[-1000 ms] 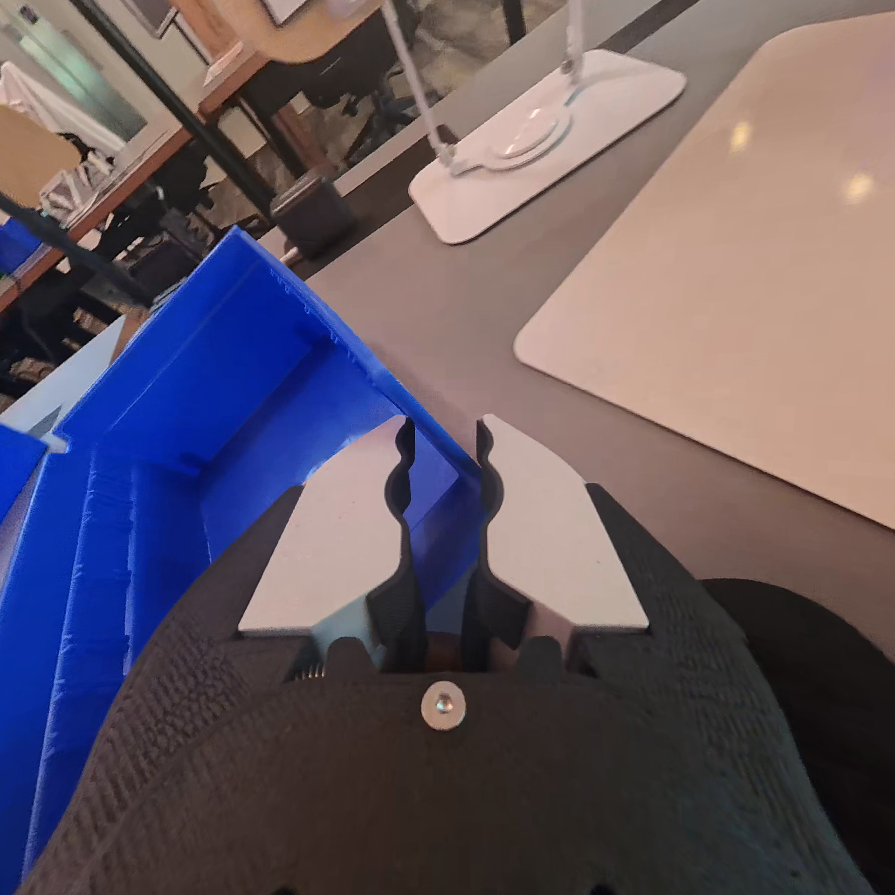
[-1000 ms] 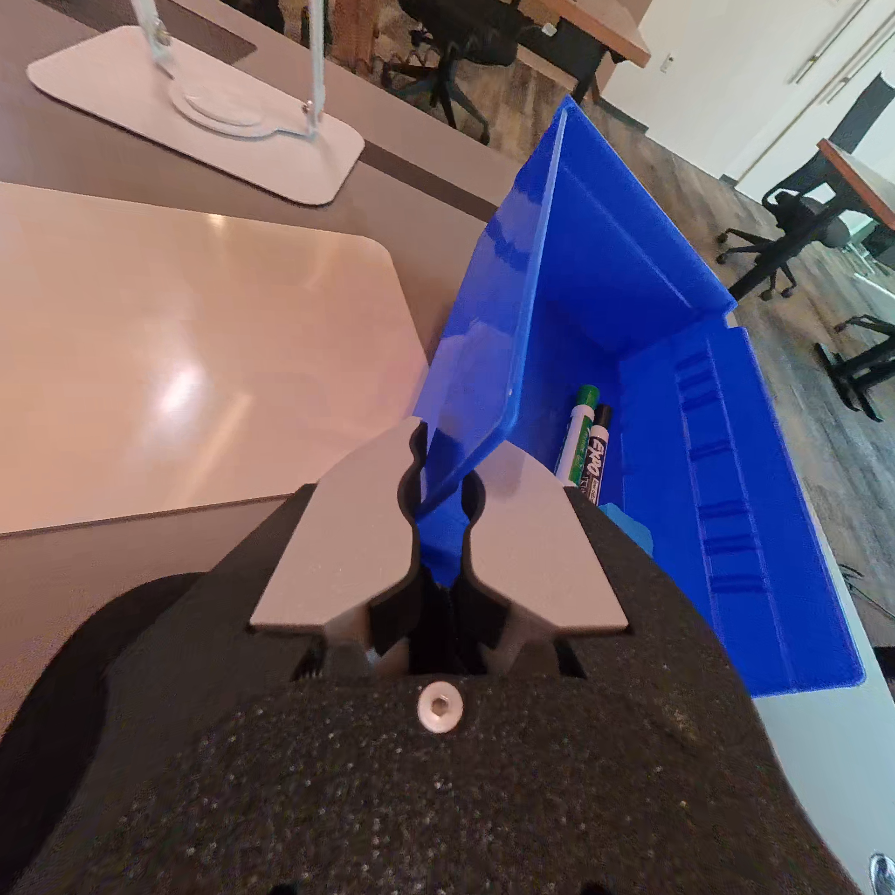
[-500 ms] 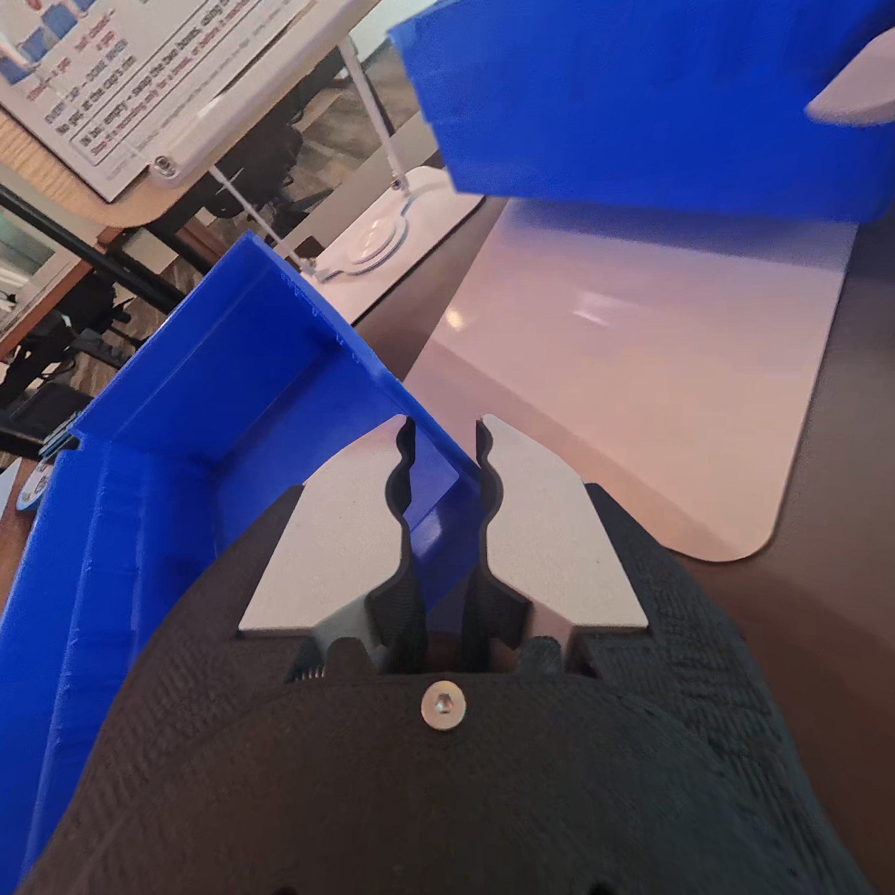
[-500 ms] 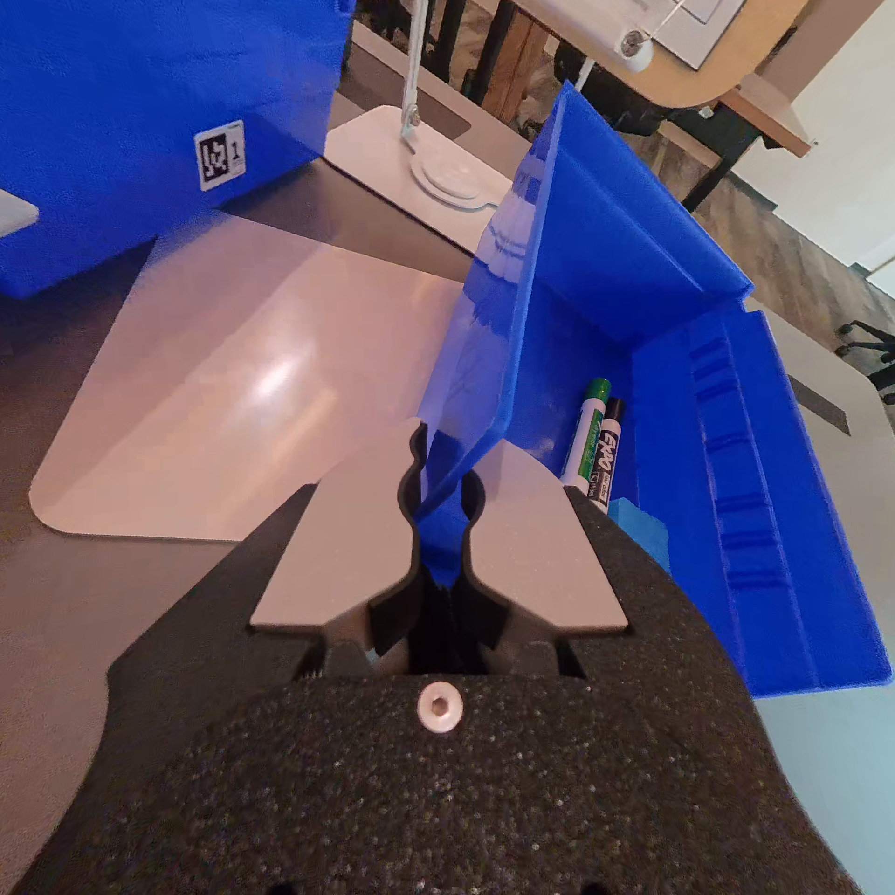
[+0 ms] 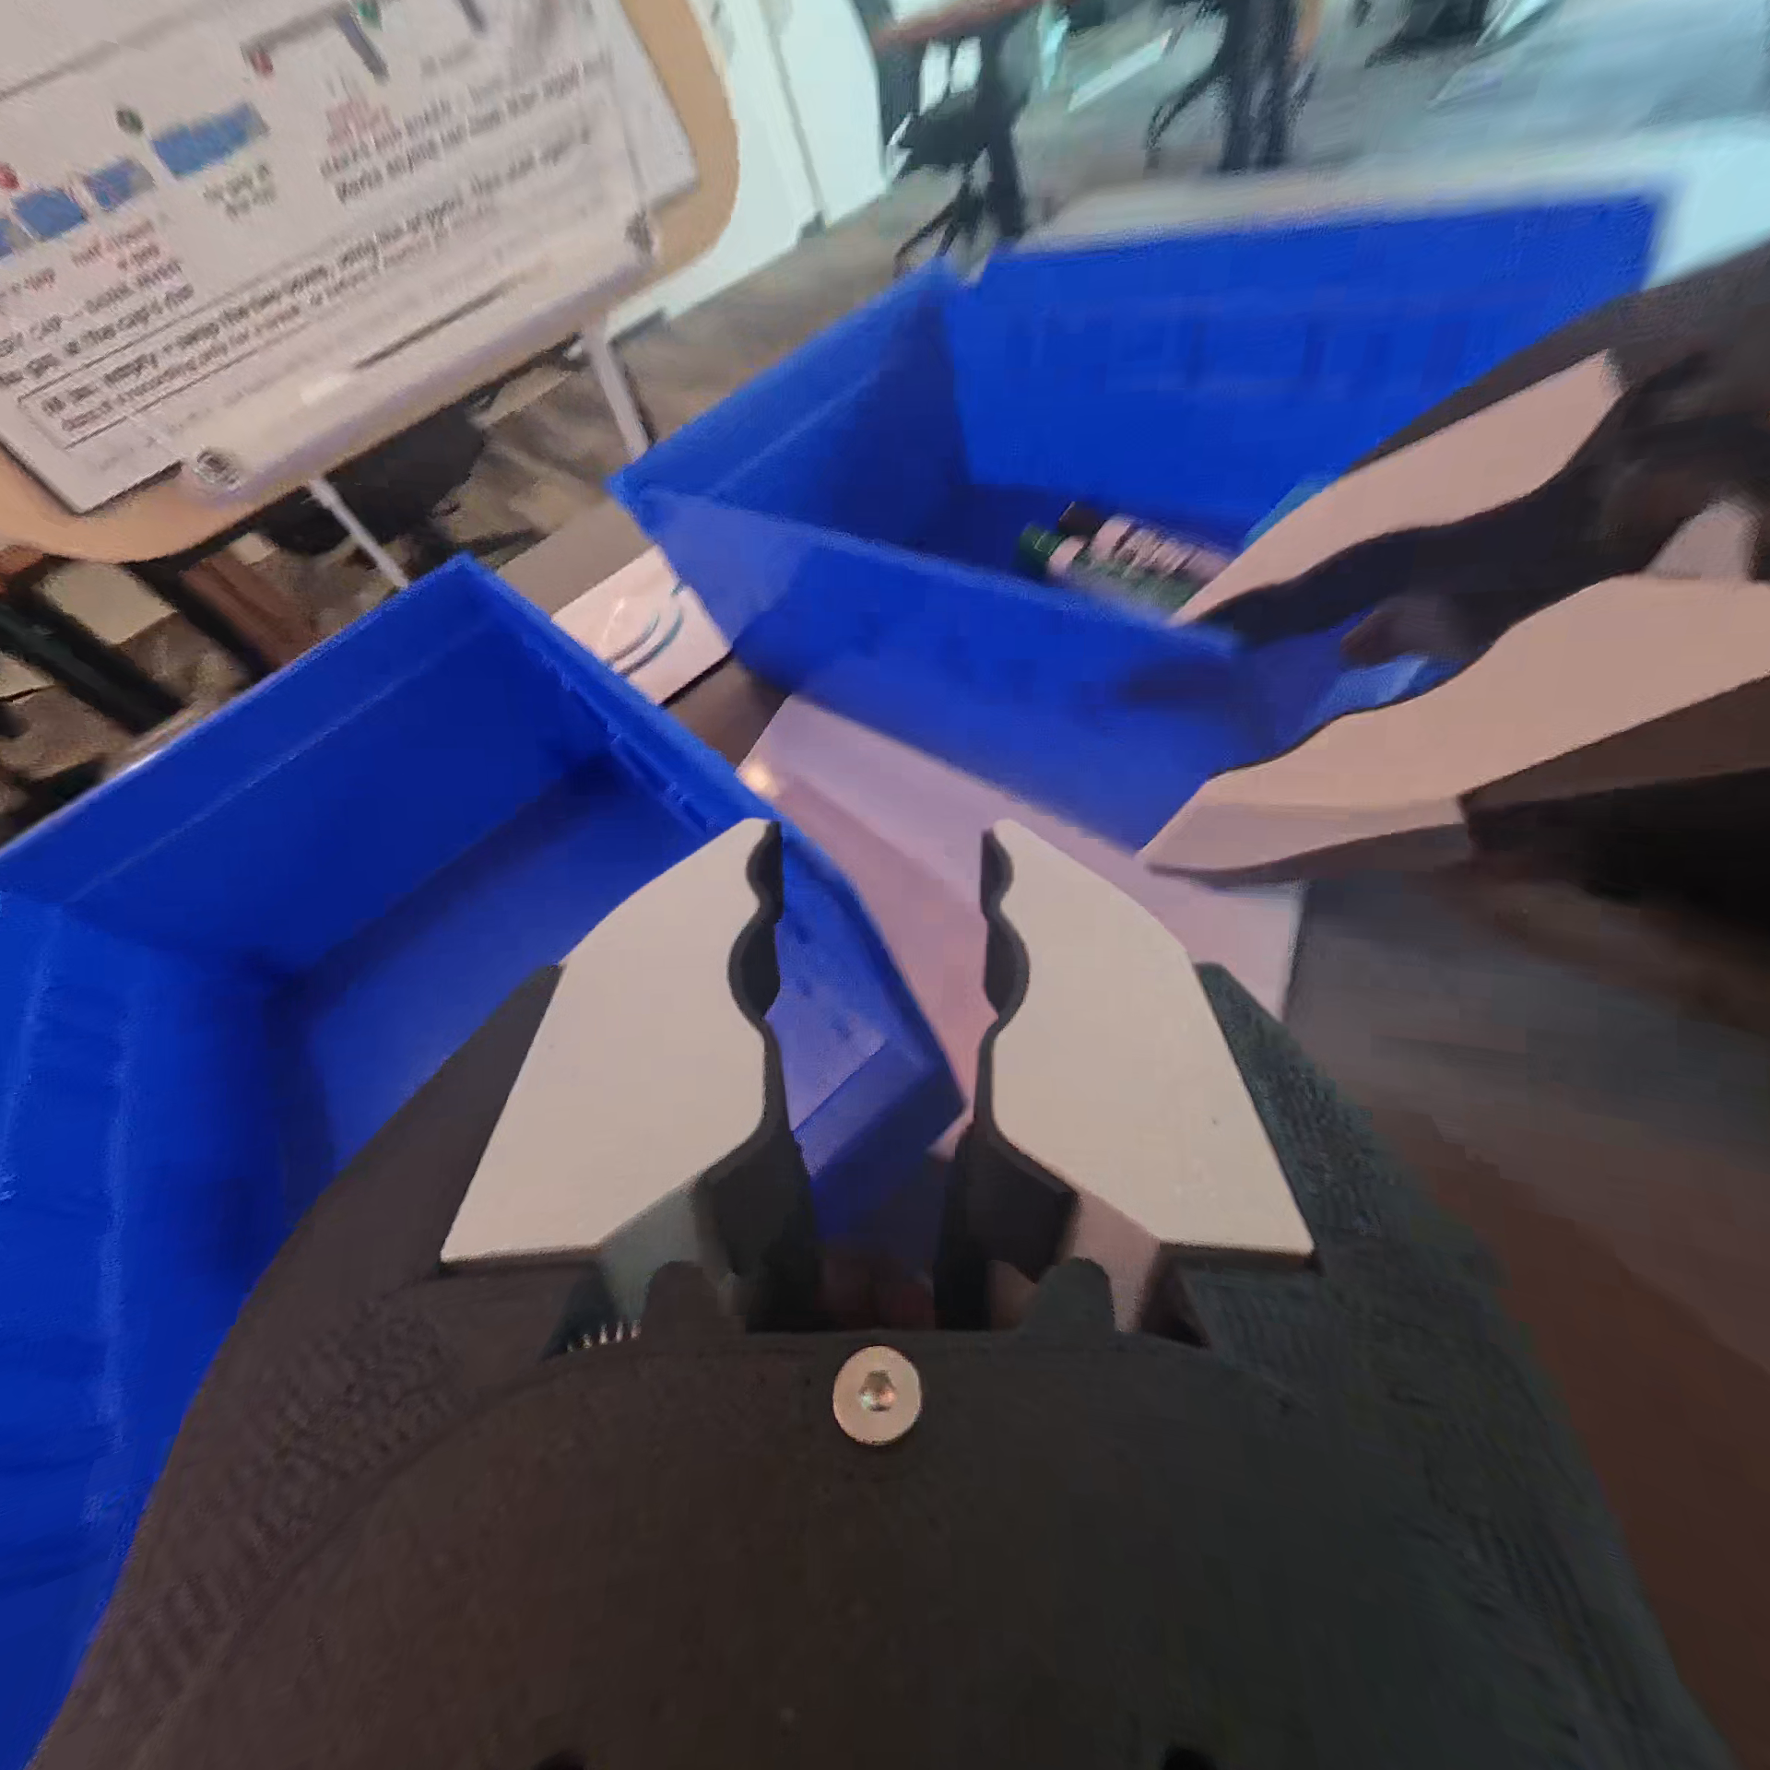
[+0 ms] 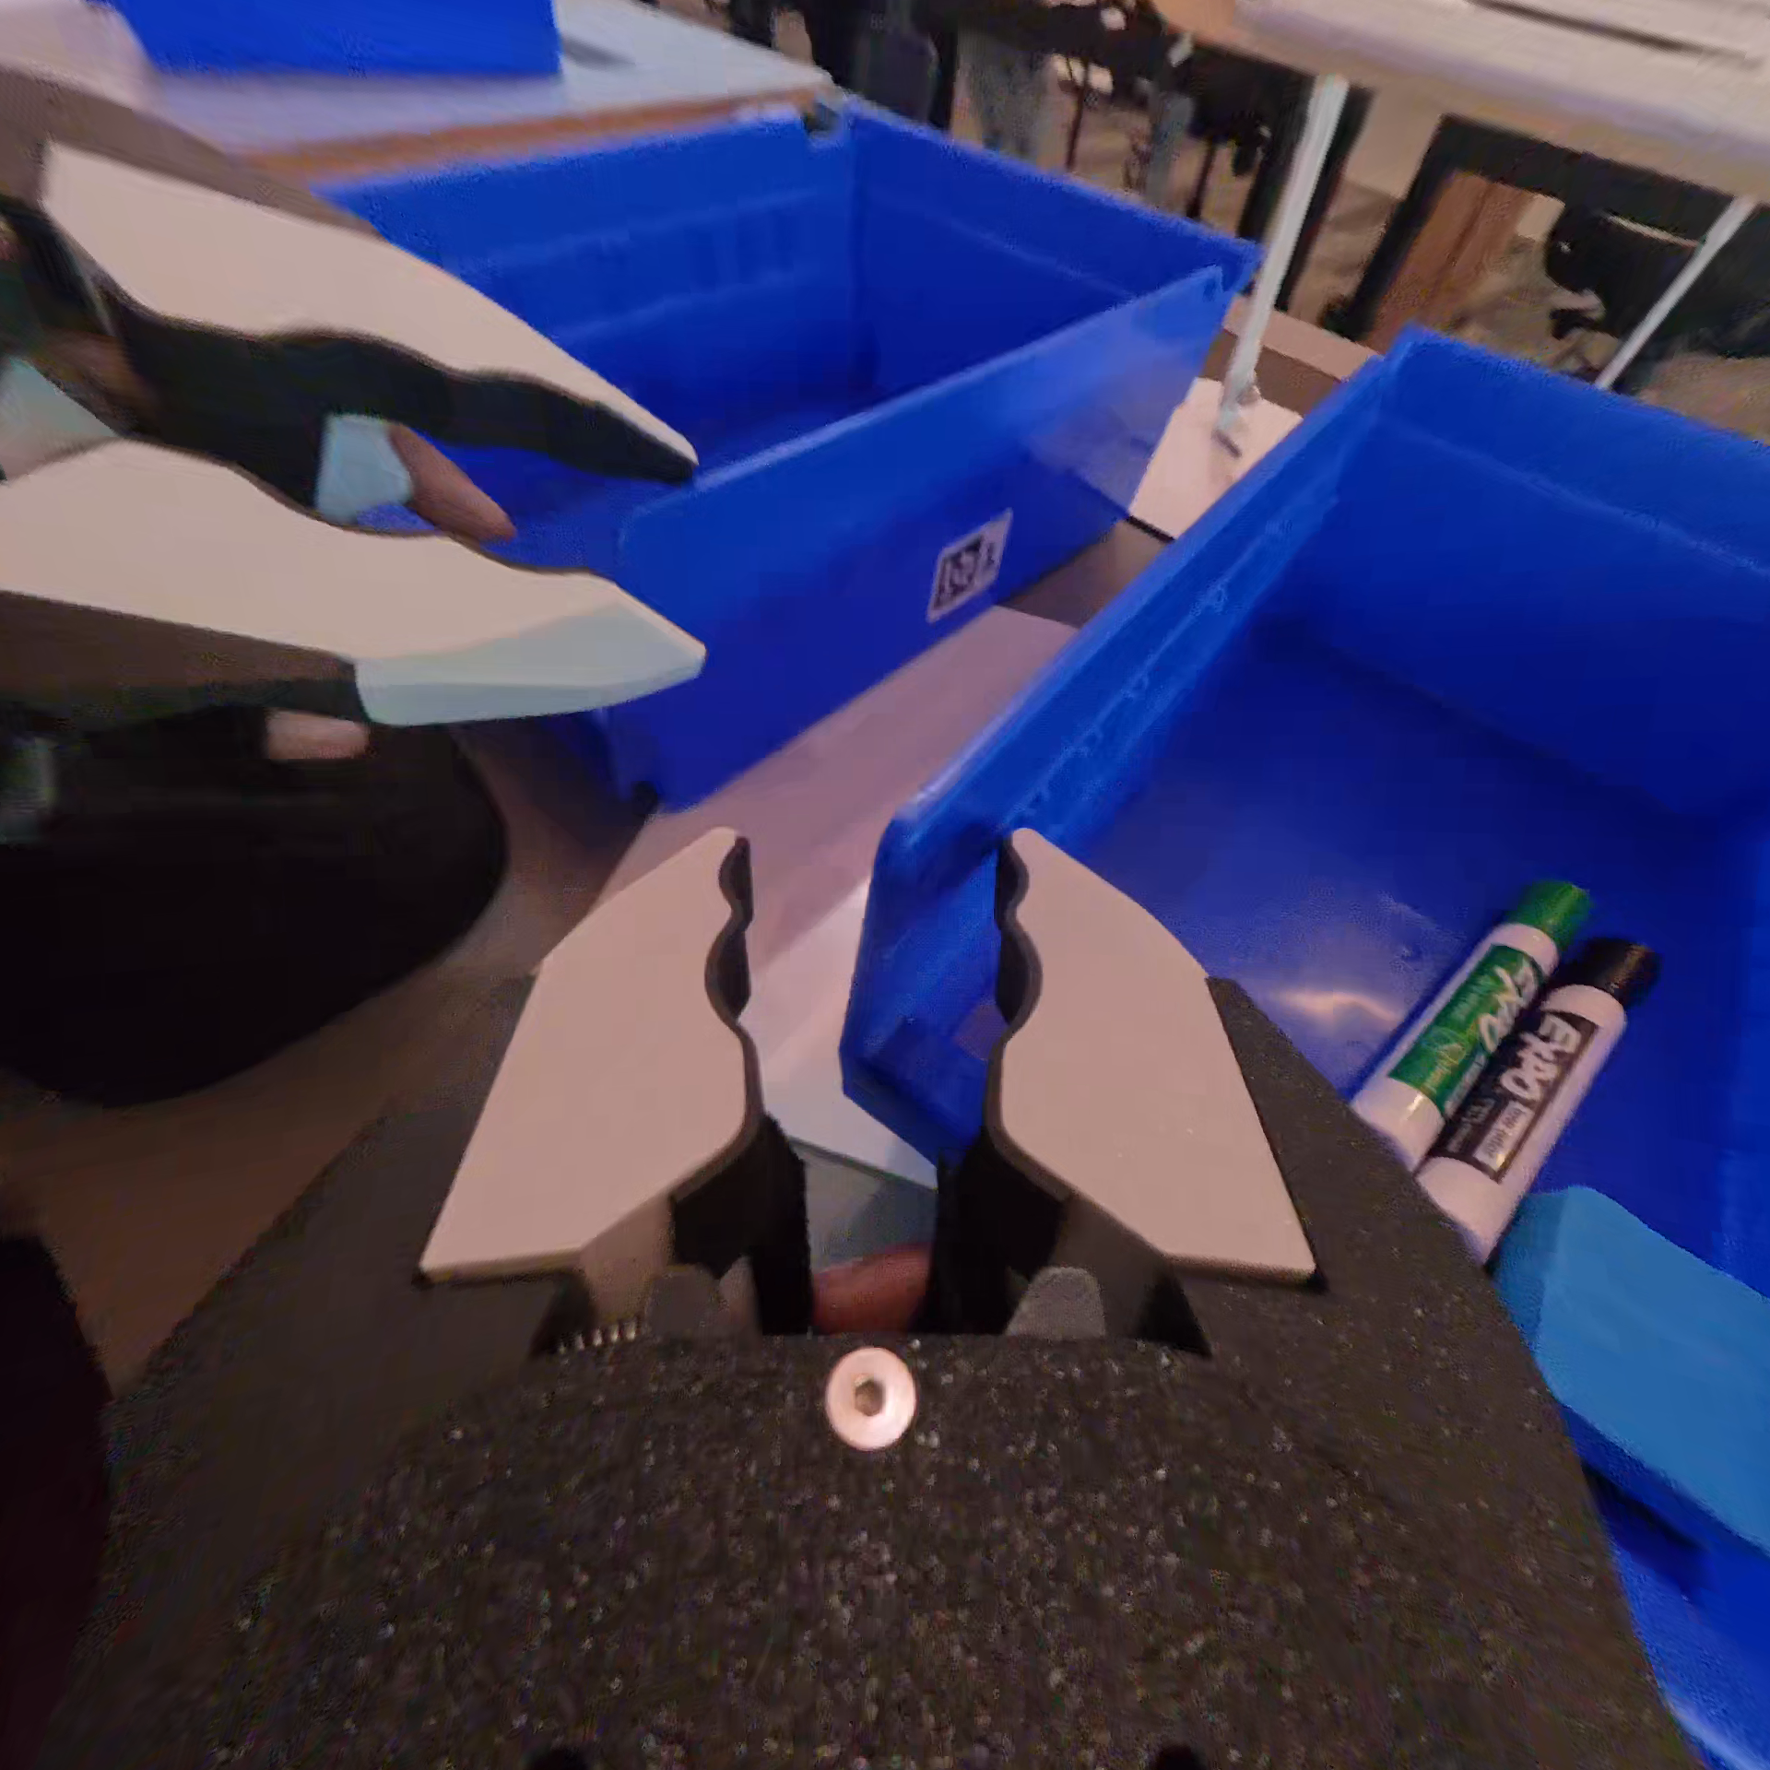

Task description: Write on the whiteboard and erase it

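Observation:
The whiteboard [image 5: 910, 805] lies flat on the dark table, mostly covered by two blue bins. My left gripper [image 5: 881, 843] is open, with the wall of the empty blue bin [image 5: 287, 814] loose between its fingers. My right gripper [image 6: 873, 848] is open around the corner wall of the second blue bin [image 6: 1437, 670]. That bin holds a green marker [image 6: 1475, 996], a black marker [image 6: 1532, 1054] and a blue eraser [image 6: 1647, 1341]. Each gripper also shows in the other's view: the left gripper [image 6: 694, 565] and the right gripper [image 5: 1178, 737]. The whiteboard also shows in the right wrist view [image 6: 843, 747].
A white lamp base [image 5: 642, 632] sits behind the bins. A printed board on a stand [image 5: 335, 192] is at the back left. The empty bin [image 6: 862, 383] carries a small square tag [image 6: 967, 575]. Chairs and desks stand beyond the table.
Both grippers were shut on their bin walls and have now opened. The two bins have come closer together over the whiteboard, and both views have swung to face each other.

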Tool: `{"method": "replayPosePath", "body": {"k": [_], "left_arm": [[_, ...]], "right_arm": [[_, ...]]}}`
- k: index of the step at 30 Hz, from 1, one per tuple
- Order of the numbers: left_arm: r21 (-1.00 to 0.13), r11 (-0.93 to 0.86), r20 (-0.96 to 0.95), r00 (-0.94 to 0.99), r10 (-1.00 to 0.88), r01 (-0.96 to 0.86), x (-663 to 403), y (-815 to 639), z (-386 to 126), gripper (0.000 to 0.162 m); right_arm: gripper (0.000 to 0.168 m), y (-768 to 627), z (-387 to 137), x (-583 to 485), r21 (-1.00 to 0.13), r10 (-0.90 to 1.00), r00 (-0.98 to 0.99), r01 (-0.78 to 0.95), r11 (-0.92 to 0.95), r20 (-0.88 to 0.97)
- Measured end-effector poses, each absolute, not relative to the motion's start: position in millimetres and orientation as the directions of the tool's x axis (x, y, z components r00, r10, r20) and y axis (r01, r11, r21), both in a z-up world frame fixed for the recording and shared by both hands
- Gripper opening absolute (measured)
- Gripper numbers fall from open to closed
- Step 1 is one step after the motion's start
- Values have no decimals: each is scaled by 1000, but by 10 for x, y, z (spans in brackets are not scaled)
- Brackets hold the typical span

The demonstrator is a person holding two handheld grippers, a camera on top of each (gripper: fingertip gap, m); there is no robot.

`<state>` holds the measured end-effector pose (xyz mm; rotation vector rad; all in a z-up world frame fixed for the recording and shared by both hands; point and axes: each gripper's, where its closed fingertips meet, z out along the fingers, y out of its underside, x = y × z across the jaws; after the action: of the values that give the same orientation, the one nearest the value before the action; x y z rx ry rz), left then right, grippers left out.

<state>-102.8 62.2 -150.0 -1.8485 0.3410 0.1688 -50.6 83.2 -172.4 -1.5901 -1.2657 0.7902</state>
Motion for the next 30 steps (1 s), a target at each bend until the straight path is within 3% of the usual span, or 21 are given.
{"method": "replayPosePath", "body": {"k": [5, 7, 10, 13, 16, 20, 24, 28, 30], "left_arm": [[-988, -148, 9, 931, -364, -48, -454, 492, -1194, 54], [-992, -118, 12, 915, -404, -39, -311, 490, -1176, 59], [-992, -62, -70, 902, -426, -107, -166, 549, -1258, 79], [-983, -146, -35, 898, -438, -110, -56, 652, -1463, 97], [-976, -205, 14, 923, -384, -71, -67, 791, -1582, 102], [-967, -240, -1, 940, -342, -89, -105, 971, -1664, 103], [-956, -275, -18, 955, -298, -104, -155, 1146, -1742, 103], [-945, -309, -23, 964, -263, -107, -213, 1259, -1810, 94], [-944, -311, -33, 970, -241, -109, -261, 1297, -1818, 77]], "right_arm": [[78, 888, -1132, -100, -990, 966, 222, -5, -138, -135], [85, 1092, -1003, 235, -991, 939, 319, -86, -102, -125], [94, 1416, -925, 796, -989, 852, 514, -147, -23, -96], [101, 1719, -937, 1290, -992, 726, 686, -117, 45, -48], [98, 1969, -1042, 1576, -999, 632, 774, -12, 51, 23], [95, 2211, -1431, 1543, -978, 675, 735, 185, -101, 70], [84, 2302, -1625, 1317, -954, 739, 672, 250, -166, 48], [79, 2353, -1796, 1164, -925, 743, 657, 350, -150, 128], [74, 2379, -1871, 1112, -900, 741, 650, 408, -153, 168]]}}
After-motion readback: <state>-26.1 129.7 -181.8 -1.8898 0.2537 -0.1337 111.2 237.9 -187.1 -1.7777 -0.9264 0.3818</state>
